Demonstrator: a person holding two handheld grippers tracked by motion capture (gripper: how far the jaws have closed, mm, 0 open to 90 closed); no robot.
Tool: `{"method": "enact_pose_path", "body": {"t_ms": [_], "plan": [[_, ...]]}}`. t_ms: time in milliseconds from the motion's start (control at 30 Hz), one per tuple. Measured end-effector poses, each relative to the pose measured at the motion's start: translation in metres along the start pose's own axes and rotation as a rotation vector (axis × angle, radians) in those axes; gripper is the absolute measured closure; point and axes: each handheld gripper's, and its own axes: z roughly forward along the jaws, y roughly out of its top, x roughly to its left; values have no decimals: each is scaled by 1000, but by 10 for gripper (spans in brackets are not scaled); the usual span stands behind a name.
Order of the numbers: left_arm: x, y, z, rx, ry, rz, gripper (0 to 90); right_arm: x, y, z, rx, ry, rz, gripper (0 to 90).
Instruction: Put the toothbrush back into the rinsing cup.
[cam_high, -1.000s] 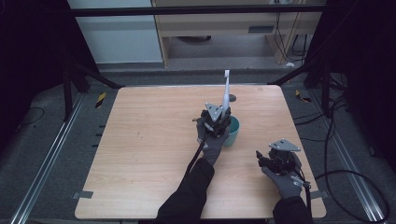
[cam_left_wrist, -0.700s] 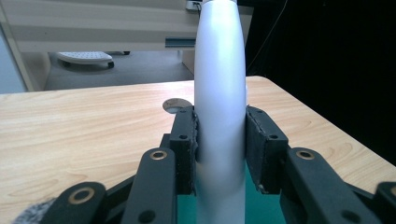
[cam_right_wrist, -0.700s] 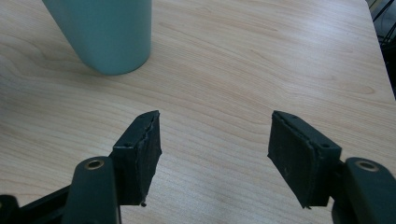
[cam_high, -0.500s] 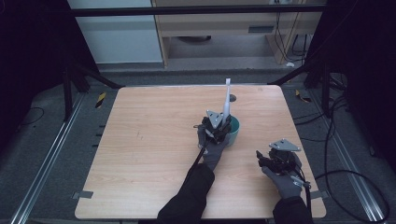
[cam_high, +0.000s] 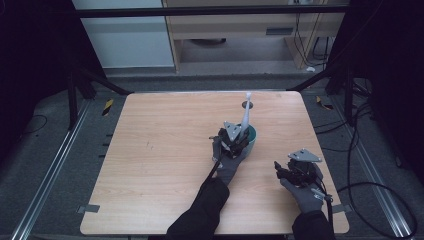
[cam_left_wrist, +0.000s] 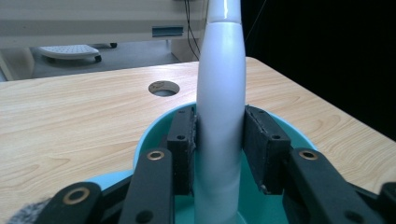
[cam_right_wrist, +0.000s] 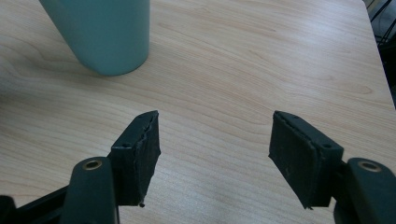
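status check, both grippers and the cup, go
Left gripper shut on white toothbrush, its base inside teal cup. Right gripper open, empty, over bare table. Nothing in the way.

- Desk (cam_high: 150, 165) left half: bare wood, wide open for passing.
- Teal cup (cam_high: 250, 139) right of centre, white toothbrush (cam_high: 245, 112) standing up out of it; left gripper (cam_high: 231, 141) clamped on the toothbrush right at the cup.
- Right gripper (cam_high: 292, 170) near front-right edge, jaws spread over bare wood, well apart from cup.
- Round hole (cam_high: 247, 104) in desk behind cup.
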Motion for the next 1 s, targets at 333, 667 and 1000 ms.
{"method": "enact_pose_path", "body": {"t_ms": [333,667,1000], "plan": [[6,10,-38,3,-92,58,512,-1,0,-1,-9,-7,5,322],[63,20,-104,124,-144,78,425,-3,0,-4,-18,-12,21,291],[126,-8,-165,221,-46,75,388,-3,-4,-4,-22,-13,23,263]]}}
